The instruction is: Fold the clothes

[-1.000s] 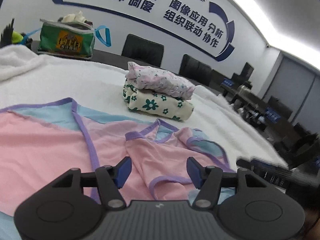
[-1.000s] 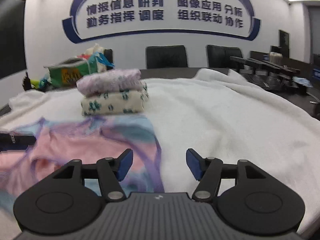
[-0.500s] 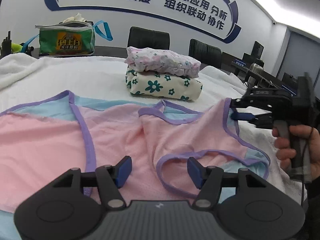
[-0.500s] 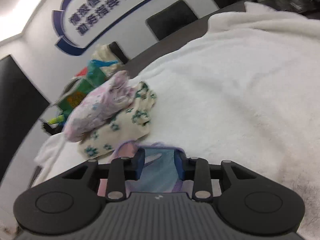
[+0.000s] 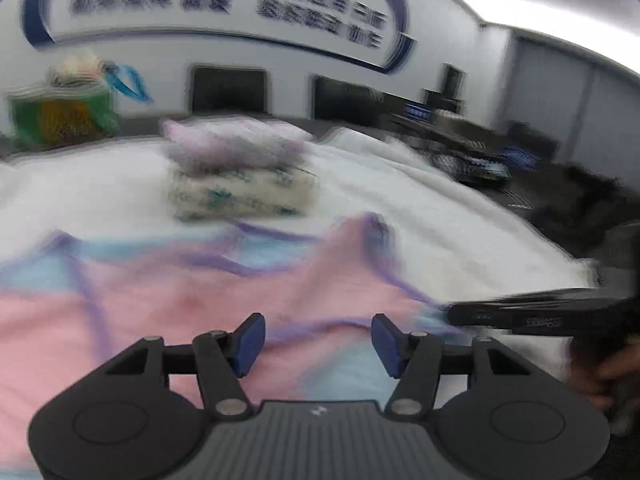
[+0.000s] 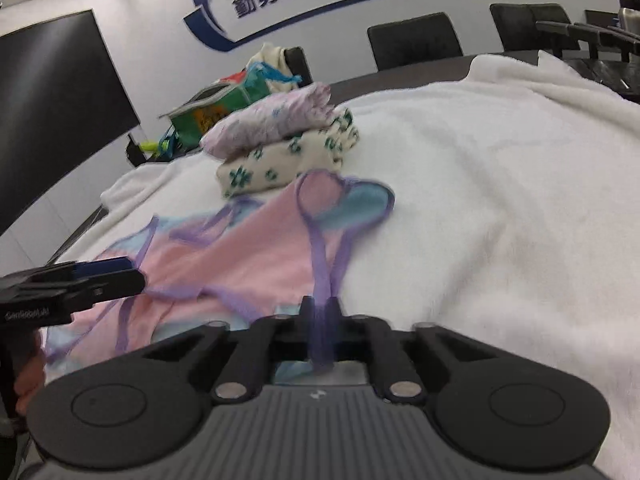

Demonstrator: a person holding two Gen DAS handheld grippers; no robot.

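Observation:
A pink and light-blue garment with purple trim [image 5: 192,304] [image 6: 256,256] lies spread on the white blanket [image 6: 500,200]. My right gripper [image 6: 319,309] is shut on the garment's purple-edged hem, and the fabric is pulled taut toward it. The right gripper also shows in the left wrist view as a dark bar [image 5: 536,314] at the garment's right edge. My left gripper [image 5: 318,340] hovers open just above the garment's near part, nothing between its fingers. It appears in the right wrist view at the left [image 6: 80,280]. The left wrist view is motion-blurred.
Two folded garments are stacked behind, a lilac one [image 6: 276,120] on a cream one with green flowers [image 6: 288,160]. A green bag [image 6: 212,108] stands at the table's far side. Black chairs [image 6: 412,40] line the wall. A person's hand [image 5: 612,372] holds the right gripper.
My right gripper has shut fully on the garment's hem and pulled it back toward me, stretching the fabric. My left gripper has shifted quickly and stays open.

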